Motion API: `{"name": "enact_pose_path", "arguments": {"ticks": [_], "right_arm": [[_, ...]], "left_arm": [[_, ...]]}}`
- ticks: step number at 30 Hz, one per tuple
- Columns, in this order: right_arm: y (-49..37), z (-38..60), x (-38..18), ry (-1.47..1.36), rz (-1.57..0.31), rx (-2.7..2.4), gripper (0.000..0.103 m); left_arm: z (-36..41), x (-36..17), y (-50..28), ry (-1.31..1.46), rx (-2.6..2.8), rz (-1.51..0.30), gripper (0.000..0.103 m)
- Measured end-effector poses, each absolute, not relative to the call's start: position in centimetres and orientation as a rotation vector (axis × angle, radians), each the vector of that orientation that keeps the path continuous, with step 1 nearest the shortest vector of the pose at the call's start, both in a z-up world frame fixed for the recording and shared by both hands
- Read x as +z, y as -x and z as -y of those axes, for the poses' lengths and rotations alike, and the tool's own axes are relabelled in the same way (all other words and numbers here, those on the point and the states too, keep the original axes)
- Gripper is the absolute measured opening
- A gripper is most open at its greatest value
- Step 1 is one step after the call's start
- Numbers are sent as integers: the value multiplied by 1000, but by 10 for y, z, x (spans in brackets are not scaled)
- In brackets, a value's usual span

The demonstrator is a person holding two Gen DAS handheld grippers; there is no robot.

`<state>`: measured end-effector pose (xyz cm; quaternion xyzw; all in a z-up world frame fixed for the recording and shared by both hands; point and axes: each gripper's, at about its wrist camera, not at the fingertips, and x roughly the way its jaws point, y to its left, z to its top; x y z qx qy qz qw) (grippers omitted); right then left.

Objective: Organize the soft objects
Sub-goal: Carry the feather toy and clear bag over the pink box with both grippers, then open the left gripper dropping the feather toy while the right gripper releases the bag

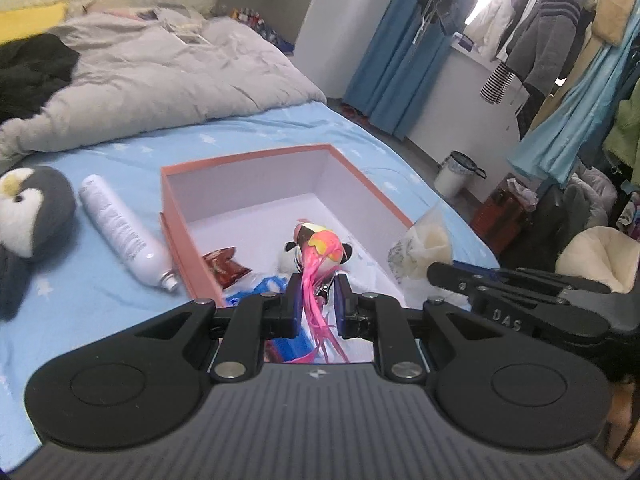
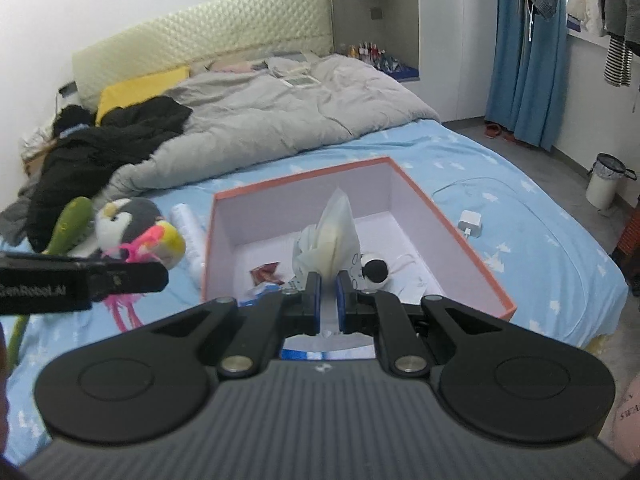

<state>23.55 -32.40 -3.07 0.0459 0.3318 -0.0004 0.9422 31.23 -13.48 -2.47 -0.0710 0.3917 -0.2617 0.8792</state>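
Observation:
My left gripper (image 1: 317, 300) is shut on a pink and yellow bird plush (image 1: 322, 249) by its pink tail strands, holding it over the near end of the orange box (image 1: 240, 156). In the right wrist view the bird plush (image 2: 160, 242) hangs left of the box (image 2: 440, 216). My right gripper (image 2: 329, 300) is shut on a clear plastic bag with cream stuffing (image 2: 334, 236), held above the box; the bag also shows in the left wrist view (image 1: 424, 244). A penguin plush (image 1: 32, 208) lies on the blue sheet left of the box.
A white bottle (image 1: 120, 232) lies beside the box. Inside the box are a red wrapper (image 1: 224, 266), a small white camera (image 2: 376, 270) and blue packaging. A grey duvet (image 2: 260, 120), black clothes (image 2: 100, 140) and a white charger (image 2: 471, 222) lie on the bed.

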Motion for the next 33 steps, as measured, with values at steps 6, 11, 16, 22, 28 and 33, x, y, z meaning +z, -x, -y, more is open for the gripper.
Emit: {"name": "enact_pose_path", "arguments": {"ticks": [6, 11, 16, 22, 28, 33], "right_arm": [[-267, 342, -41, -82, -749, -31, 12], [-282, 353, -52, -89, -804, -41, 12], [-290, 360, -67, -104, -850, -44, 13], [-291, 358, -86, -113, -889, -45, 13], [-288, 354, -85, -97, -891, -49, 15], [-279, 358, -69, -126, -846, -72, 50]], "left_arm": [[160, -35, -355, 66, -521, -864, 19], [174, -53, -376, 54, -528, -932, 19], [178, -72, -387, 76, -527, -1002, 19], [182, -90, -385, 68, -515, -1046, 19], [178, -84, -379, 40, -491, -1034, 46], [167, -53, -361, 23, -499, -952, 46]]}}
